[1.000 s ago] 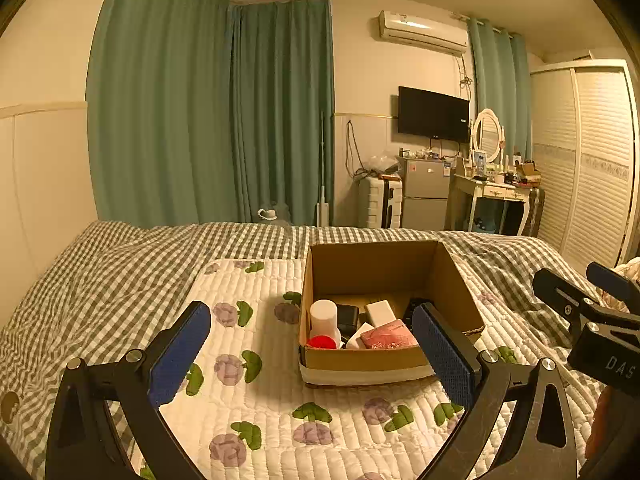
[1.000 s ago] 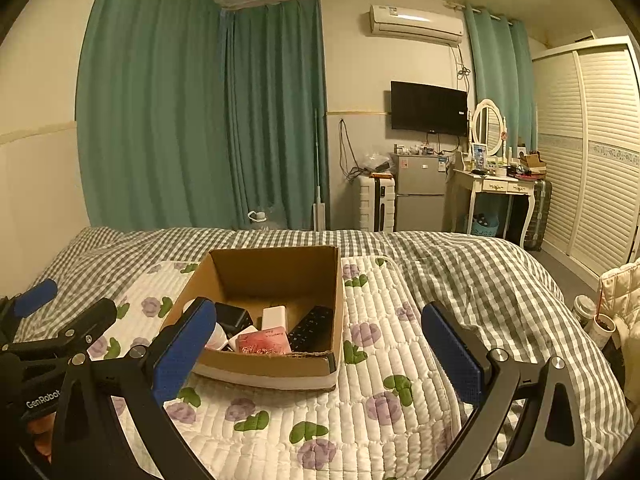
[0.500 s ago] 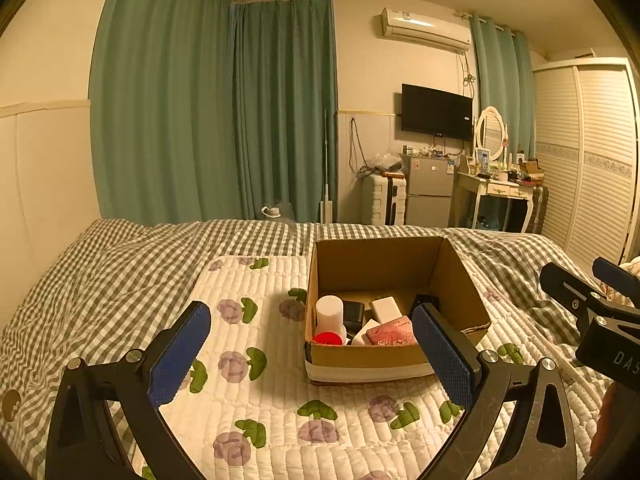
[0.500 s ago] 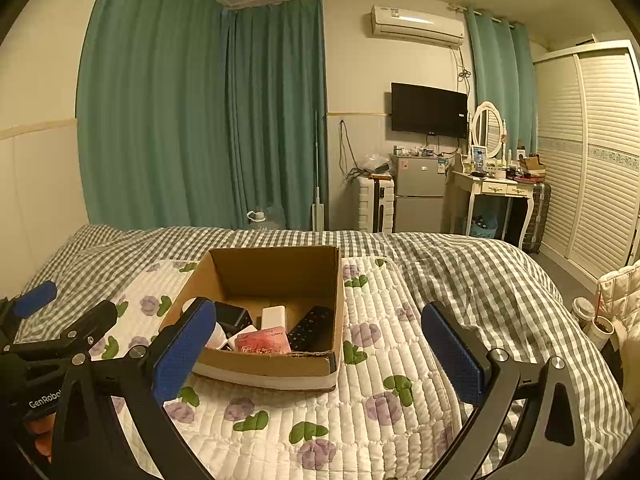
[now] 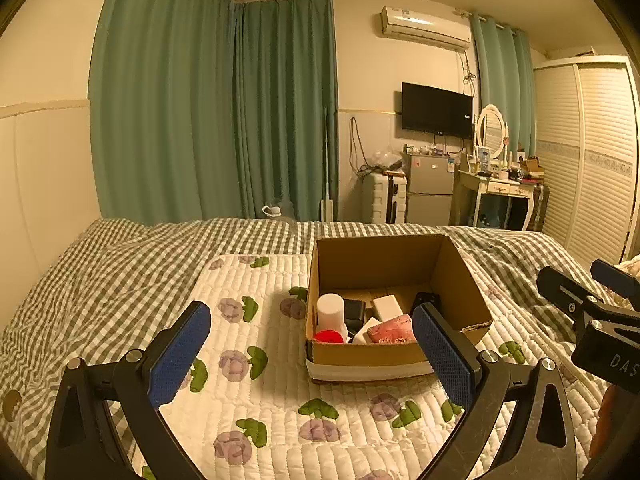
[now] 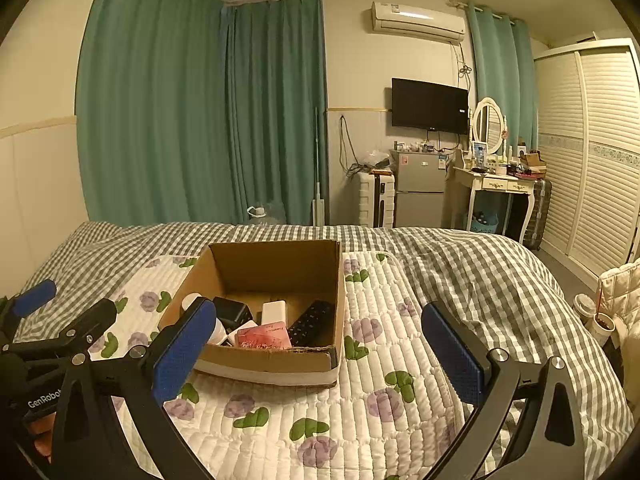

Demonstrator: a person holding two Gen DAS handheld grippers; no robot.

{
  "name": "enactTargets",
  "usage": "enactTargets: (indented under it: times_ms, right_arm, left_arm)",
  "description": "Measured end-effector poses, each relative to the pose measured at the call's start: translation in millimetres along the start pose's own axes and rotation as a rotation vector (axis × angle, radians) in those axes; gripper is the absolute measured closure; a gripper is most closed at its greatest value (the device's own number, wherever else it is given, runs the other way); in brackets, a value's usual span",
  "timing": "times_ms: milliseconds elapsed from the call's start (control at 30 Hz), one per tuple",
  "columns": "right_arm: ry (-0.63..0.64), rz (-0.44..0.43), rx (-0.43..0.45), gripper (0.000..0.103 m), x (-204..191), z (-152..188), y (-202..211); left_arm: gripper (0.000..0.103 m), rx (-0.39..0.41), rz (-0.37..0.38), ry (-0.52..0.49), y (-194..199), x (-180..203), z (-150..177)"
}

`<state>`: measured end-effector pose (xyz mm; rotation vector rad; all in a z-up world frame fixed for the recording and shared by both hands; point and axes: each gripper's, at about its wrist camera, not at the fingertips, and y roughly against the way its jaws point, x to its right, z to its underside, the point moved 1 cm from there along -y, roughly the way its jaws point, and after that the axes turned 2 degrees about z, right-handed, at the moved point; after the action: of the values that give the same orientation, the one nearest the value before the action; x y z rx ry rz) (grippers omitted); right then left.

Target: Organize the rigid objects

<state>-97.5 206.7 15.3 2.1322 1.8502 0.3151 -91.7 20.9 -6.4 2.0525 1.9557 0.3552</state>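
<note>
Cardboard open box (image 6: 280, 360) on quilted bed (image 6: 380, 400) holds remote, white bottle, pink packet, maybe more. Left claw (image 5: 312, 356), right claw (image 6: 316, 356) wide, empty. Sorted or unsorted: unclear.

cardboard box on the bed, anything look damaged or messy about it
Yes. The cardboard box has a torn, ragged front rim near its right corner. Inside, the remote, pink packet and white block lie jumbled at angles. Nothing has spilled onto the quilt.
</note>
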Motion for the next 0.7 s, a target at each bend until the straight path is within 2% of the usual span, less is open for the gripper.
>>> enactTargets:
  times_ms: [700]
  right_arm:
    - [0.006,0.001,-0.011,0.000,-1.2,1.3,-1.2]
  left_arm:
    - [0.000,0.001,0.014,-0.003,1.0,0.9,-0.3]
